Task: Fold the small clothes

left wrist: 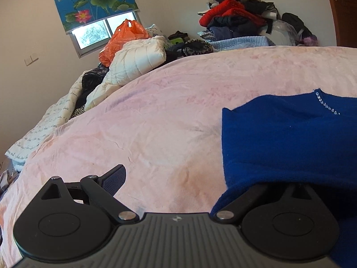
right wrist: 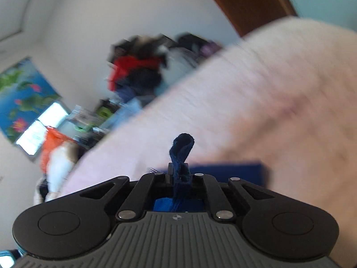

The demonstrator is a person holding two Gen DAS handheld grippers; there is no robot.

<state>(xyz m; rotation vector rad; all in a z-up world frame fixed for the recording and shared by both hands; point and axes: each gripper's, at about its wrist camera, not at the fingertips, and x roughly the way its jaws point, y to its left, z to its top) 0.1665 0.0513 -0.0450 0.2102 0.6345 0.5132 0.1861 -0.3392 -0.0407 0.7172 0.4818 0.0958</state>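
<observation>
The right gripper [right wrist: 178, 174] pinches a thin bit of the blue top [left wrist: 290, 138], so it could slip out. The left gripper [left wrist: 178, 178] is spread apart, and the top covers one finger and may snag on the bed [left wrist: 156, 116].

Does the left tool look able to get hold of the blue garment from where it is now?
Probably yes: the left tool is open and the blue garment already drapes over one finger, with nothing between them on the pink blanket.

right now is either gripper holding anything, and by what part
The right gripper is shut on a pinched fold of the blue garment's edge, which pokes up between its fingers. The left gripper is open; the garment only drapes over one finger.
</observation>
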